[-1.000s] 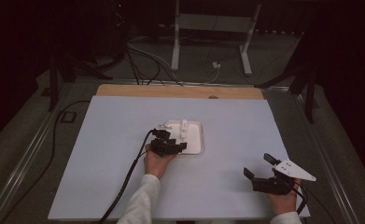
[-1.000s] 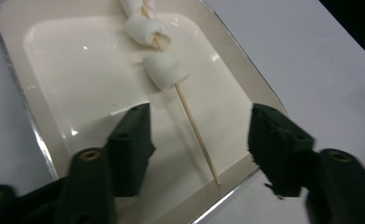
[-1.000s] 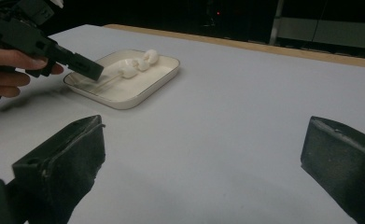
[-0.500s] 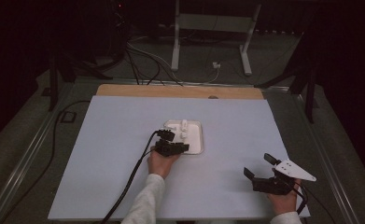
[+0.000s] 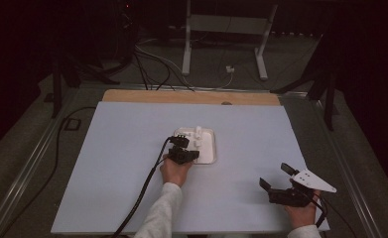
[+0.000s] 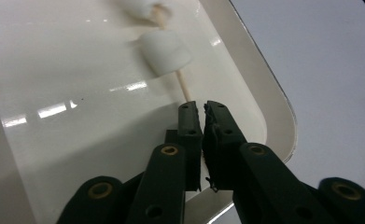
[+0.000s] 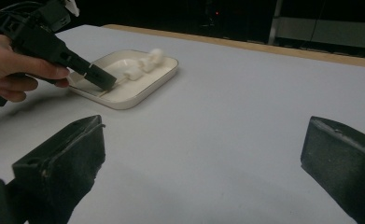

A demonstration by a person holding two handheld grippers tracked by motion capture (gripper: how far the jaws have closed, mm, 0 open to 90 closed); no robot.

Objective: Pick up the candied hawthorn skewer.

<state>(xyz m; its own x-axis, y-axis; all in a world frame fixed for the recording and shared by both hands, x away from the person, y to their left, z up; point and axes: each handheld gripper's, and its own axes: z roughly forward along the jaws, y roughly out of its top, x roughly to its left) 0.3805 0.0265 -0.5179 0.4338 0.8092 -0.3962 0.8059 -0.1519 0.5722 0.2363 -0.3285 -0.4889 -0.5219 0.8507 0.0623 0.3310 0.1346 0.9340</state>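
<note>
Right gripper [image 5: 277, 184] held wide open, idle, near table [image 5: 107, 198] front edge, nothing between jaws. Left gripper [image 6: 199, 108] jaws just closed, clamped on near end of wooden skewer [image 6: 184, 86] in white tray [image 6: 273, 112] at table centre. Step judged: grasp taken; next, level lift called for. Skewer long axis runs away from left gripper, lying low in tray; marshmallow [image 6: 164, 51] threaded, second marshmallow [image 6: 140, 7] beyond.
</note>
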